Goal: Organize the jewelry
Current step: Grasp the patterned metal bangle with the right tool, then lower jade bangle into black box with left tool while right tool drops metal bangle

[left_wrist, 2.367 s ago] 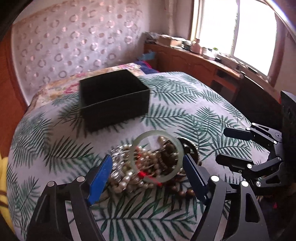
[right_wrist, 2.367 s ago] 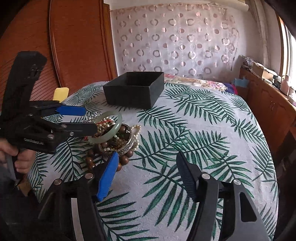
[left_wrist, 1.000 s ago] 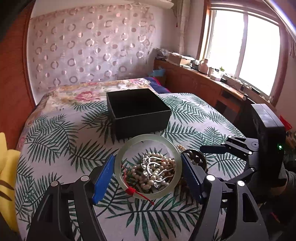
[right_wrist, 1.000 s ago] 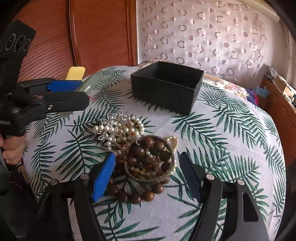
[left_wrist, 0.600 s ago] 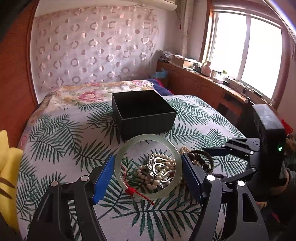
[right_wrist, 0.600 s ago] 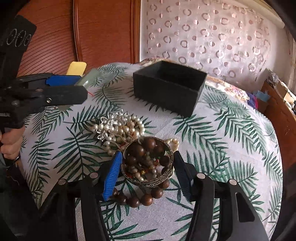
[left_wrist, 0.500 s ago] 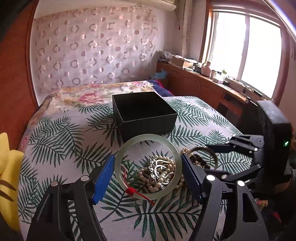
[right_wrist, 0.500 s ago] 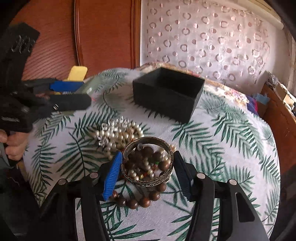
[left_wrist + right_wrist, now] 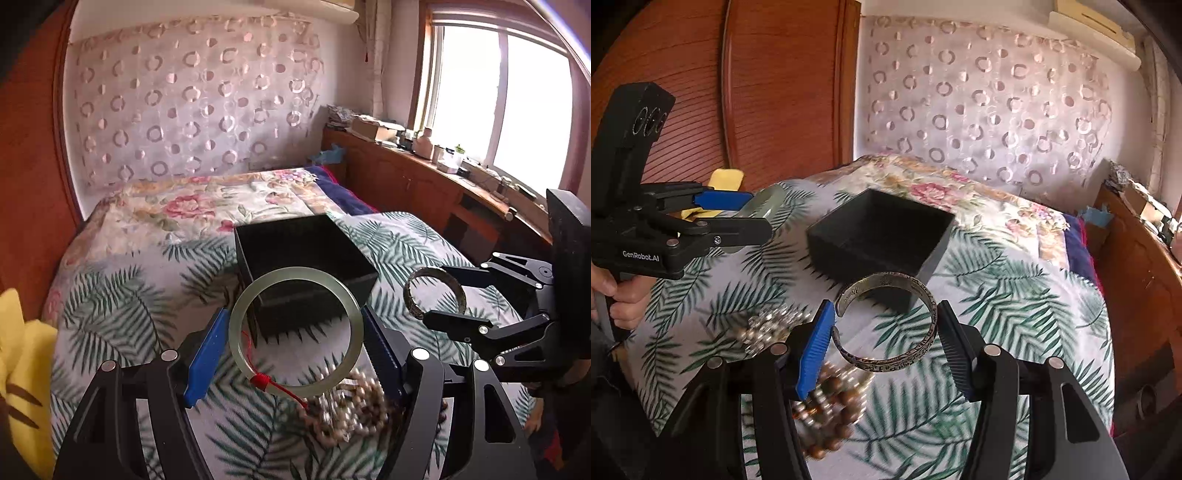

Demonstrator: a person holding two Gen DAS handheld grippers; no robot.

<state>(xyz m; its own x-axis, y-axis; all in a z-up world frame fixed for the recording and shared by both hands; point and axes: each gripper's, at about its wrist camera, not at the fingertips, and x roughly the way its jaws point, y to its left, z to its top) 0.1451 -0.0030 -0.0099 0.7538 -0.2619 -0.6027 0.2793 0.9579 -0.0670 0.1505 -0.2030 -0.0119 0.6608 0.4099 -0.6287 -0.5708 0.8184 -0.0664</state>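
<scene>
Left claw (image 9: 295, 343) pinches jade bangle (image 9: 295, 332), right claw (image 9: 884, 339) metal cuff (image 9: 886, 328), near black box (image 9: 879, 236).

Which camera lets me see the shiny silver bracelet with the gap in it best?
The right wrist view. There the open silver cuff bracelet sits large and sharp between the right gripper fingers, with its gap and engraved band clear. The left wrist view shows the same bracelet only small and dark off to the side, near the black open box.

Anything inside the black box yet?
Both views show only dark bare walls in the black box. The left view's jade bangle covers its near corner, and the box floor is too dark to rule out something small.
</scene>
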